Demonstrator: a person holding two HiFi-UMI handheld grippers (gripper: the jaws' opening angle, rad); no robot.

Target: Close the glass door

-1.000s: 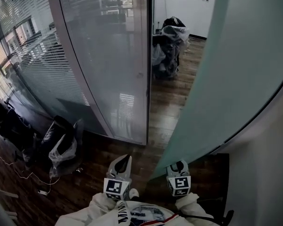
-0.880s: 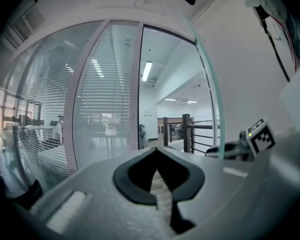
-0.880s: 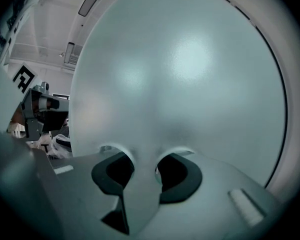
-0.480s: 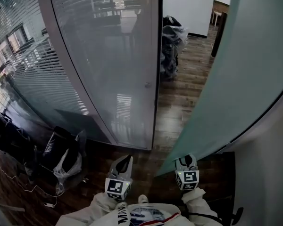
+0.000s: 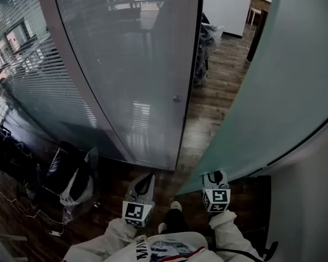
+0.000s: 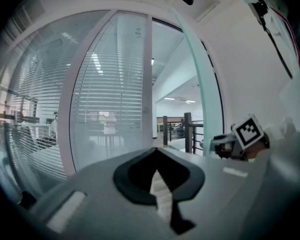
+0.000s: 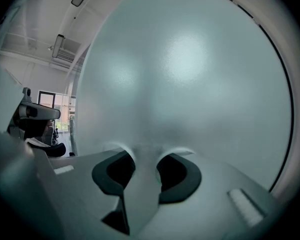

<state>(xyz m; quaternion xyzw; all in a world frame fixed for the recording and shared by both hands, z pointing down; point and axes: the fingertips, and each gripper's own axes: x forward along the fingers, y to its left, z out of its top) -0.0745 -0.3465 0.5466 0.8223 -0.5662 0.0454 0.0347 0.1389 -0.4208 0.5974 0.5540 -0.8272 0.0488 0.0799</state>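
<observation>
My right tongs (image 5: 215, 178) have the jaws apart. In the right gripper view their tips stand right at the frosted face of the glass door (image 7: 190, 74), and nothing is clamped between them. From the head view they are low, near the bottom corner of the door. The glass door stands open at an angle on my right side, and a strip of wooden floor (image 5: 208, 108) shows between its free edge and the fixed glass panel (image 5: 131, 64) with blinds (image 5: 49, 81) behind. My left tongs (image 5: 142, 183) are apart from the door, jaws together and empty, pointing toward the fixed glass panel. A small round fitting (image 5: 176, 99) sits near that panel's edge
</observation>
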